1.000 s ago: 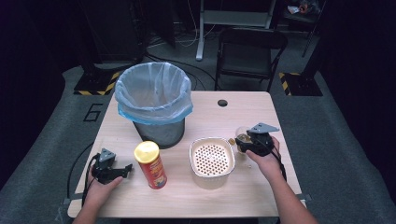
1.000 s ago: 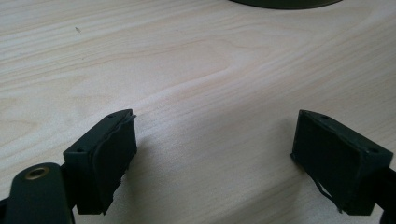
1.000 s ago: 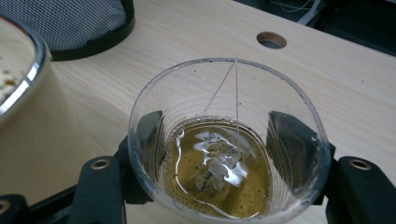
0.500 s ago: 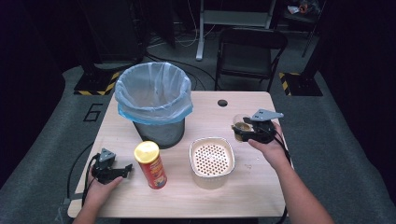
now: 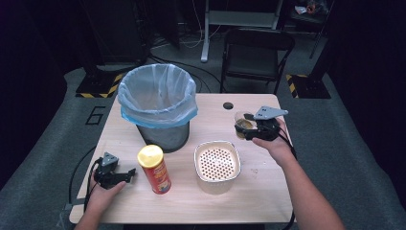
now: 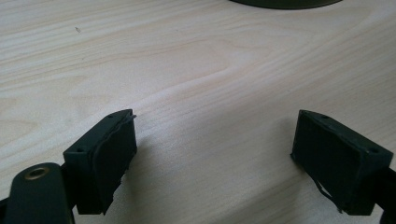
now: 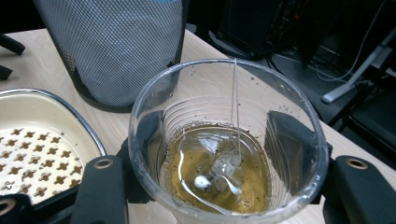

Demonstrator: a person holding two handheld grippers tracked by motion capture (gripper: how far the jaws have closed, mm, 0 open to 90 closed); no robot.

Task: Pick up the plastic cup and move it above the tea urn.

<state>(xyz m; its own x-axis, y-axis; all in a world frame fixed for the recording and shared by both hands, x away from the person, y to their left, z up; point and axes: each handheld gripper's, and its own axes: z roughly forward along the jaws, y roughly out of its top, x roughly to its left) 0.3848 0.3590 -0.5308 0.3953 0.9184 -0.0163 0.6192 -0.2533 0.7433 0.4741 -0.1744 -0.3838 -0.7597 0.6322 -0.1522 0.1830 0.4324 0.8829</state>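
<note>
Clear ribbed plastic cup w/ brownish liquid (image 7: 229, 154) is standing upright, right gripper (image 5: 253, 127) fingers clamping it; left gripper (image 6: 224, 158) fingers are resting wide apart on bench (image 6: 196, 70).

Open wood lies ahead of the left gripper (image 5: 125, 175), jaws spread wide over bare table (image 6: 196, 84), but the red can (image 5: 154, 168) stands just beside it, blocking the way right. The bin (image 5: 160, 108) walls off the far left. Between bin and cup (image 5: 243, 123) there's a clear lane; the perforated dish (image 5: 217, 164) fills the near middle
</note>
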